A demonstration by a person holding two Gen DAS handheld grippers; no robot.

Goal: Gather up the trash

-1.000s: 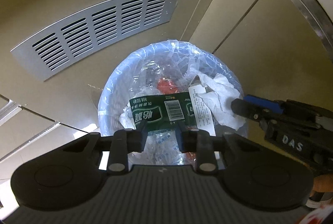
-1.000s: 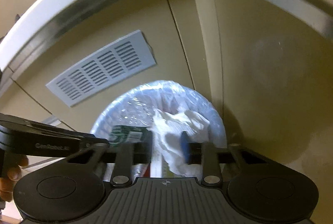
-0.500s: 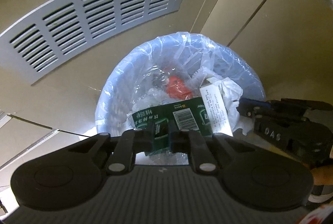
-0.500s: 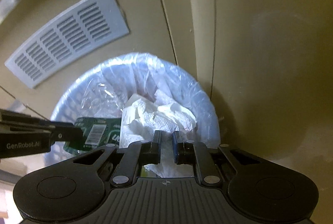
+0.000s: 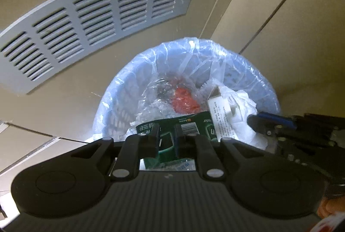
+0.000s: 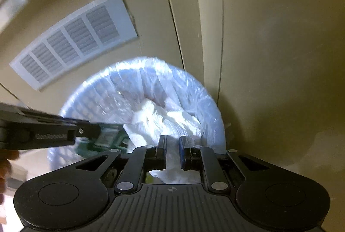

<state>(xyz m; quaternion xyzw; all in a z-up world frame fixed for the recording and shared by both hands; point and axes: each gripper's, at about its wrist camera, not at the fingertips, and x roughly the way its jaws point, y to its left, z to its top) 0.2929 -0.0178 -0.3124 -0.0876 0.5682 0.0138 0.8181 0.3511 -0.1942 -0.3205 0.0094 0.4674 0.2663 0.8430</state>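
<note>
A pale blue mesh bin lined with a clear bag stands on the floor below both grippers. My left gripper is shut on a green printed wrapper with a barcode, just above the bin's near rim. My right gripper is shut on a crumpled white tissue over the same bin. A white printed carton lies against the tissue. Something red and clear plastic sit deeper in the bag. The right gripper shows in the left wrist view, and the left gripper shows in the right wrist view.
A grey slatted vent grille is set in the beige panel behind the bin. Beige panels with vertical seams close in at the back and right. Part of a hand shows at the frame edge.
Both grippers came down closer to the bin. Their jaws drew together, the left on the green wrapper and the right on the white tissue.
</note>
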